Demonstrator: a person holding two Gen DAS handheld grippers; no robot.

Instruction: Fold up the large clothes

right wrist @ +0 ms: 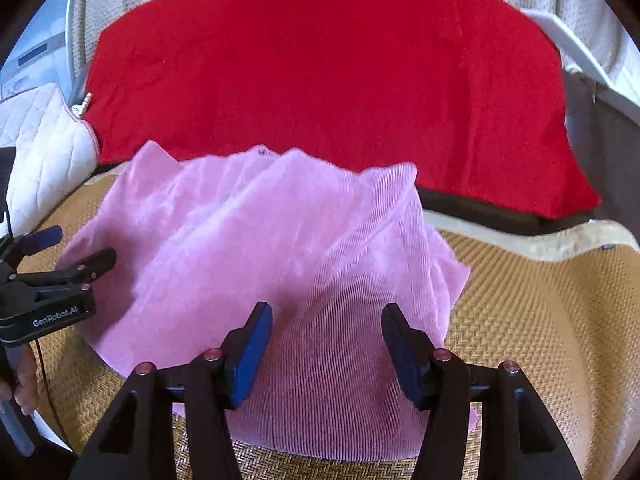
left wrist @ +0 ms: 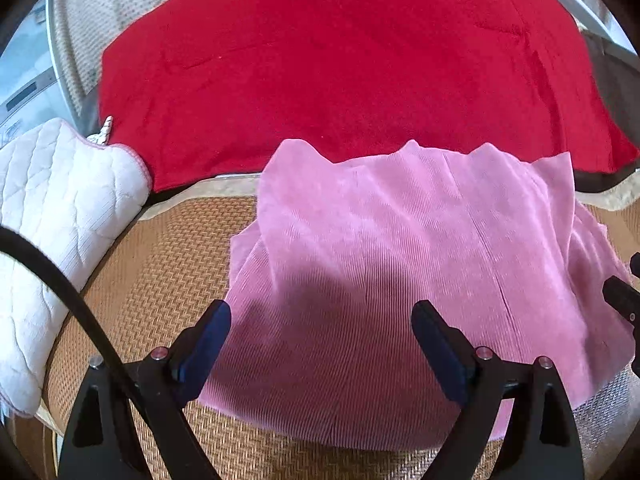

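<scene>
- Pink corduroy garment [left wrist: 400, 272] lies in a loose, lumpy pile on the woven mat [left wrist: 168, 264], right in front of and partly under both grippers. It is not folded flat yet, I think.
- Left hand-held gripper [left wrist: 320, 344] is spread wide with nothing between its blue pads [left wrist: 208, 340]. It hangs over the near left part of the pink cloth and is not pinching it.
- Right hand-held gripper [right wrist: 326, 350] is let go too. Its jaws stand partly apart over the near edge of the cloth, and the cloth shows in the gap without being squeezed.
- Far edge of the pink cloth, ahead of both grippers, sticks up in wrinkly peaks. If a fold is made now, those bumps could get trapped inside and the fold would come out crooked.
- Layers are stacked on top of each other. A pinch may catch only the top layer, or too many, and then the pile would drag or come undone.
- Red blanket [left wrist: 340, 60] lies just past the pink cloth, and the two look like they touch there. A push forward could slide the cloth onto it.
- White quilted cushion [left wrist: 52, 216] sits off to the left of the left gripper, and a black cable [left wrist: 68, 292] hangs close by. A wide swing could bump or snag them.
</scene>
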